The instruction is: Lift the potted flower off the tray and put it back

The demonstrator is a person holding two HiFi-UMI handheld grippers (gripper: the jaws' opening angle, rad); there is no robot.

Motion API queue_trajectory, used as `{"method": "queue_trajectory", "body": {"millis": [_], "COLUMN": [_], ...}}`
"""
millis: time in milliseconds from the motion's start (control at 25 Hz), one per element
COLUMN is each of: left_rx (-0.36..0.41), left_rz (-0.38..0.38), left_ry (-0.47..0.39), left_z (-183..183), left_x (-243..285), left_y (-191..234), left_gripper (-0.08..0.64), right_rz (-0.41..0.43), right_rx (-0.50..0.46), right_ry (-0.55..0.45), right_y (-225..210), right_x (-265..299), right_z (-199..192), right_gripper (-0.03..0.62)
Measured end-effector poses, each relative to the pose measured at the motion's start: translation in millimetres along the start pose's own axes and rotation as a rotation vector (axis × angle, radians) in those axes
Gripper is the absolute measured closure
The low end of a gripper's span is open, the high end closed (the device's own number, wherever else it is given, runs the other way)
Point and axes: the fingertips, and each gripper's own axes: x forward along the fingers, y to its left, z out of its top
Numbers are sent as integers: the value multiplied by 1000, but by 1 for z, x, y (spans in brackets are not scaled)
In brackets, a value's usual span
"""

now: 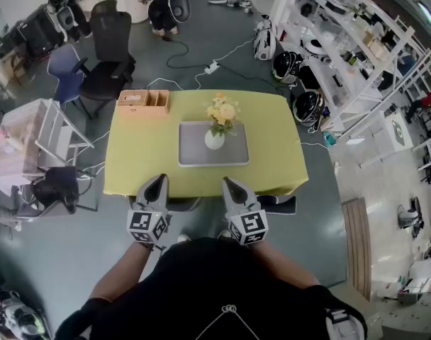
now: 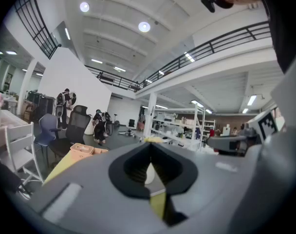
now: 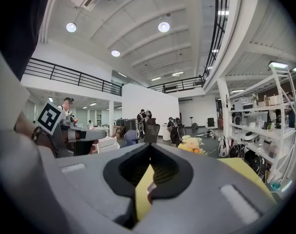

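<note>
On yellow table [image 1: 272, 140], grey tray [image 1: 194, 154]

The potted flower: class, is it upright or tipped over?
Upright. In the head view the potted flower stands on its base on the tray, with the blooms above the pot, not lying sideways.

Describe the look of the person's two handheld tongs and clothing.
The left tongs and the right tongs are both grey and taper to a pointed beak. Inside they have black ribbed pads. Each has a cube with black-and-white square markers at its rear: the left cube and the right cube. No cables show. The person wears a black top.
</note>
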Motion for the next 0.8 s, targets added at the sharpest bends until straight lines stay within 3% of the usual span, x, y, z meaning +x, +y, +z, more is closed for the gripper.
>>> {"method": "queue_trajectory", "body": {"millis": [440,640,800], "left_rx": [-24,-35,-53], "left_rz": [-13,-36,-31], "left_ry": [25,43,69], "left_z": [-13,-24,-40], "left_x": [-2,-4,-6], "left_y": [17,24,30], "left_gripper": [552,552,552], "right_rz": [-35,-114,-119], "right_rx": [45,-15,-1], "right_ry": [-9,65,73], "right_y": [1,-11,-25], "right_x": [10,28,48], "right_z": [-6,-30,-48], "right_gripper": [589,589,585]}}
